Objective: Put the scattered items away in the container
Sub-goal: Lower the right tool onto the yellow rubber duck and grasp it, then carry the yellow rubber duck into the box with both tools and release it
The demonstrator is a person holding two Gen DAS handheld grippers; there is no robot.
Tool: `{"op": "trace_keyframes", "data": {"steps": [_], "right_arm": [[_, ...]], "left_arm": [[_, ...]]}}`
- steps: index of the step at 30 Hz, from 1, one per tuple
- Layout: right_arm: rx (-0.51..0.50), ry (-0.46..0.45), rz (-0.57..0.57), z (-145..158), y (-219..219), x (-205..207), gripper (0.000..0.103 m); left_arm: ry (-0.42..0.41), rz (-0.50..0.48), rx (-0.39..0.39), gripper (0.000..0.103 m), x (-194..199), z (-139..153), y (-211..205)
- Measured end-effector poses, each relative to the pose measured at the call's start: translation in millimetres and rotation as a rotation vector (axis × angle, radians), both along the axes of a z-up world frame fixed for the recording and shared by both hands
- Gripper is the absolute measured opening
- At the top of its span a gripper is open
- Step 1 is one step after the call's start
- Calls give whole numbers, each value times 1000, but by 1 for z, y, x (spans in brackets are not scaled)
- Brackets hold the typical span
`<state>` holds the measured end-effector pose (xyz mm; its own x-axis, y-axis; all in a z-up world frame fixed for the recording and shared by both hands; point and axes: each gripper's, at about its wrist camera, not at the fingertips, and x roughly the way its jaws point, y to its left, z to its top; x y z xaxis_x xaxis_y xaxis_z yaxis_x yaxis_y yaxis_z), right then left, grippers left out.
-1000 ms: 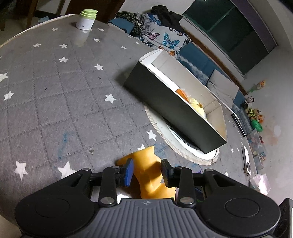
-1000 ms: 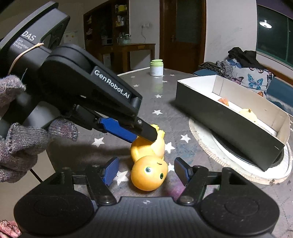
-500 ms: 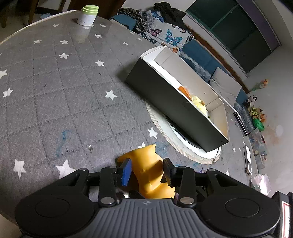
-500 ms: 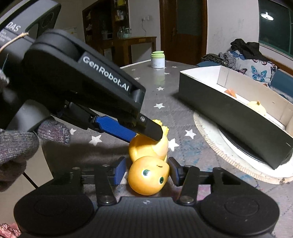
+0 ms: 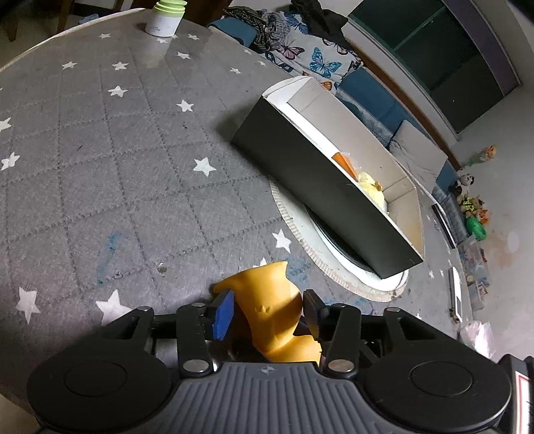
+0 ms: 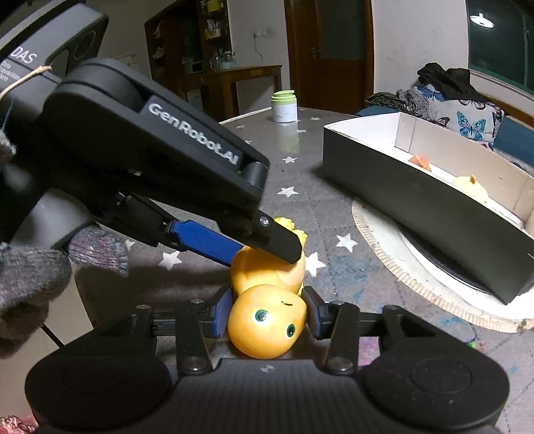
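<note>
A yellow-orange rubber toy with green eyes lies on the star-patterned table. My right gripper is shut on its round head. My left gripper is shut on its body; it also shows from the side in the right wrist view, reaching in from the left. The container, a long black box with a white inside, stands beyond on a round white mat and holds an orange piece and a pale yellow toy. The box also shows in the right wrist view.
A white jar with a green lid stands at the table's far edge; it also shows in the right wrist view. A round white mat lies under the box. A sofa with butterfly cushions is behind the table.
My right gripper has closed from wide open onto the toy's head. My left gripper has stayed shut on the toy's body and shifted slightly forward.
</note>
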<state>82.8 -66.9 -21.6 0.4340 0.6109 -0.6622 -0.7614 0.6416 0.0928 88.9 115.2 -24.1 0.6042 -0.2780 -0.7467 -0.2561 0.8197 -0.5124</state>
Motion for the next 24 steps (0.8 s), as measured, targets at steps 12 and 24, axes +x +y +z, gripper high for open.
{"op": "trace_keyframes", "data": {"steps": [12,24], "right_arm": [[-2,-1,1,1,-1,-5,45],[40,-28,-52,16,-4,6,44]], "left_arm": [[7,-6,-33,49,5,-6,0],[-71,-44,18,45,27,25,-10]]}}
